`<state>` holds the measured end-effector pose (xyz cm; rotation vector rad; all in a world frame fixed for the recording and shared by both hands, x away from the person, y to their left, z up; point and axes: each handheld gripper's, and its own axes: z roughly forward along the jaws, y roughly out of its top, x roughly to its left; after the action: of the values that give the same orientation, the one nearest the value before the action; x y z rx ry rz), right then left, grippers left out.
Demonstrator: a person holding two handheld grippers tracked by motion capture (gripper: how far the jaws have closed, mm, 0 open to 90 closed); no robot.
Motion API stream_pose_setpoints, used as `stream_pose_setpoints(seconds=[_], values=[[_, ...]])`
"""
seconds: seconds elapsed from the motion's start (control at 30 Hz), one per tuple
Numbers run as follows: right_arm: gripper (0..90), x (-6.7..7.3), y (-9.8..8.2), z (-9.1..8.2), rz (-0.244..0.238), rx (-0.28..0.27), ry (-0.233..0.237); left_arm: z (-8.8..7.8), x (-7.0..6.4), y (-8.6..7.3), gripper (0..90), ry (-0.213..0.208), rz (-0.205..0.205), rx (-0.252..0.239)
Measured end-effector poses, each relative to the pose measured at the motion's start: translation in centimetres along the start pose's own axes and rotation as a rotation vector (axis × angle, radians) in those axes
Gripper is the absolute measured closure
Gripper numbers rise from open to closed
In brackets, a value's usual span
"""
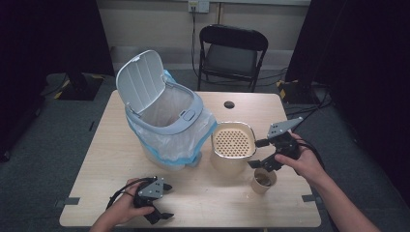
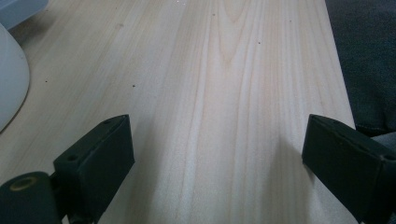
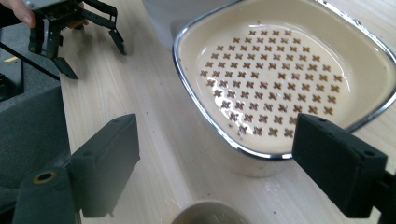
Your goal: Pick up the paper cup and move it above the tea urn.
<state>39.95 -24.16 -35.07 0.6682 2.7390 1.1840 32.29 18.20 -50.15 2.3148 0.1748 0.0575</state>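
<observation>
Two grippers work a wooden table (image 1: 116, 159) at a person's hands. At the right edge, the right hand (image 1: 302, 162) reaches in from the near corner and holds the right gripper (image 1: 263, 154) above the table, its jaws spread wide and gripping nothing, aimed leftward between a cream strainer basket (image 1: 234, 141) and a paper cup (image 1: 263, 181). From the right gripper's camera the basket (image 3: 280, 79), chrome-rimmed and pierced with small crosses, lies just ahead of the jaws and toward the right one, untouched; the cup's rim (image 3: 208, 212) sits directly below them. Rounded and roughly square, the basket stands upright, mouth up, with no clear long axis. Near the front edge, the left hand (image 1: 121, 208) rests the left gripper (image 1: 162, 200) on bare wood, jaws parted, pointing right. A lined bin (image 1: 167, 116), lid up, stands behind.
</observation>
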Motion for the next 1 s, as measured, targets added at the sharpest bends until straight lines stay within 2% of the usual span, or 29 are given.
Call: stream_pose_setpoints(seconds=[0.17, 0.27, 0.37, 0.5, 1.0], values=[[14.7, -0.1, -1.1, -0.3, 0.002, -0.003, -0.023, 0.0, 0.0, 0.0, 8.5, 0.000, 0.000, -0.001], [14.8, -0.1, -1.9, -0.4, 0.020, -0.003, -0.032, 0.0, 0.0, 0.0, 8.5, 0.000, 0.000, 0.000], [14.7, -0.1, -2.9, -0.4, 0.029, -0.007, -0.023, 0.0, 0.0, 0.0, 8.5, 0.000, 0.000, 0.001], [14.7, -0.1, -4.1, -0.4, 0.036, 0.000, -0.038, 0.0, 0.0, 0.0, 8.5, 0.000, 0.000, 0.000], [14.6, 0.4, -6.6, -0.7, 0.019, 0.015, -0.075, 0.0, 0.0, 0.0, 8.5, 0.000, 0.000, 0.000]])
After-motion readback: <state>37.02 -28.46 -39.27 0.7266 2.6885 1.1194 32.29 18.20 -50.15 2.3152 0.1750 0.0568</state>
